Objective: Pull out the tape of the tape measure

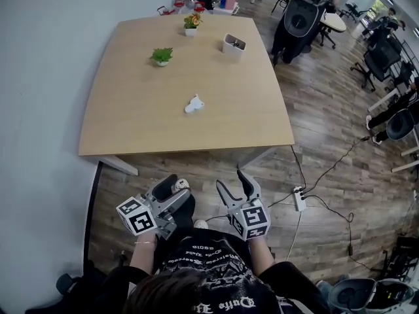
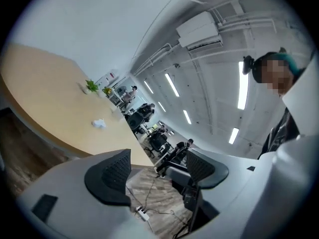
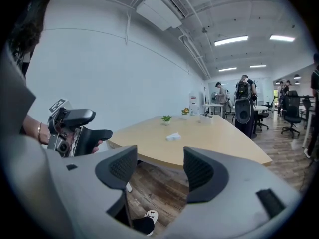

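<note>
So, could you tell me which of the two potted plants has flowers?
The farther plant, with orange blooms; the nearer plant is only green leaves.

Small white object [image 1: 194, 103] on table [image 1: 131, 123], indistinct

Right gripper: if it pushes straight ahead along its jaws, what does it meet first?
Probably the near edge of the table, or the floor just under it; depth is hard to judge. The right gripper is open and empty, with nothing nearer in that line.
</note>
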`<action>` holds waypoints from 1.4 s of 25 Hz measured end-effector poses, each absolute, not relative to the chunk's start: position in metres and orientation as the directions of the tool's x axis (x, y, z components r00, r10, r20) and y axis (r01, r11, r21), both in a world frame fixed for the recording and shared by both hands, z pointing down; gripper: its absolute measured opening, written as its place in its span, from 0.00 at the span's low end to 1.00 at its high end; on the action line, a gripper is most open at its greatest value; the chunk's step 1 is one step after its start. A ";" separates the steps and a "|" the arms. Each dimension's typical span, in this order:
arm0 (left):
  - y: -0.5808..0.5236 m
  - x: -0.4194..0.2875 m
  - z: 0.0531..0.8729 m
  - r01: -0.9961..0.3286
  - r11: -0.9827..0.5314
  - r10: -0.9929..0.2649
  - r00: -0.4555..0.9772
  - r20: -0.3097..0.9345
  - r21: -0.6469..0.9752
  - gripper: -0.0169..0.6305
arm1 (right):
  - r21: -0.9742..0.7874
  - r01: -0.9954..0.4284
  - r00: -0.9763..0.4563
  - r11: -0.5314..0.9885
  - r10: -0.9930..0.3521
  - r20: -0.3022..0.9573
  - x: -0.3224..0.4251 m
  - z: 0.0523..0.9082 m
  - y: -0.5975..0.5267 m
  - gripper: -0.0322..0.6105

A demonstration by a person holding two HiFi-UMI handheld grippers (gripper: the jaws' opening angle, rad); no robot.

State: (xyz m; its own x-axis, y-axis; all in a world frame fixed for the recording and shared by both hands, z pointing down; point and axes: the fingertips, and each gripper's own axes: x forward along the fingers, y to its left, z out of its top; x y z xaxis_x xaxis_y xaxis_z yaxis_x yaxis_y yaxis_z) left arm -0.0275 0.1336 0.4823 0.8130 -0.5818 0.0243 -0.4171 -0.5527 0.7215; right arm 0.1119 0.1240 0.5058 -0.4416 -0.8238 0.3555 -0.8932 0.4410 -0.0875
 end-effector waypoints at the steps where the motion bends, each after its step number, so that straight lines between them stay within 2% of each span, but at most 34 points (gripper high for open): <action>1: 0.123 -0.027 0.483 -0.396 -0.548 -0.576 0.817 0.011 0.737 0.58 | -0.082 -0.894 -0.438 0.440 -0.822 0.364 0.113 0.508 0.114 0.52; 10: -0.018 -0.042 0.509 -0.472 -0.549 -0.587 0.805 0.083 0.689 0.58 | -0.102 -0.918 -0.390 0.383 -0.830 0.399 0.105 0.516 -0.004 0.52; 15: -0.088 -0.054 0.524 -0.583 -0.565 -0.597 0.778 0.198 0.584 0.58 | -0.100 -0.930 -0.360 0.353 -0.830 0.427 0.095 0.522 -0.057 0.52; 20: -0.136 -0.066 0.547 -0.633 -0.532 -0.566 0.760 0.321 0.562 0.58 | -0.049 -0.944 -0.314 0.325 -0.848 0.426 0.088 0.517 -0.101 0.52; 26: -0.169 -0.069 0.547 -0.591 -0.541 -0.546 0.788 0.284 0.598 0.58 | 0.001 -0.926 -0.335 0.377 -0.822 0.460 0.074 0.530 -0.139 0.52; 35: -0.198 -0.076 0.557 -0.647 -0.486 -0.601 0.736 0.312 0.587 0.58 | 0.053 -0.850 -0.408 0.524 -0.720 0.562 0.062 0.568 -0.188 0.52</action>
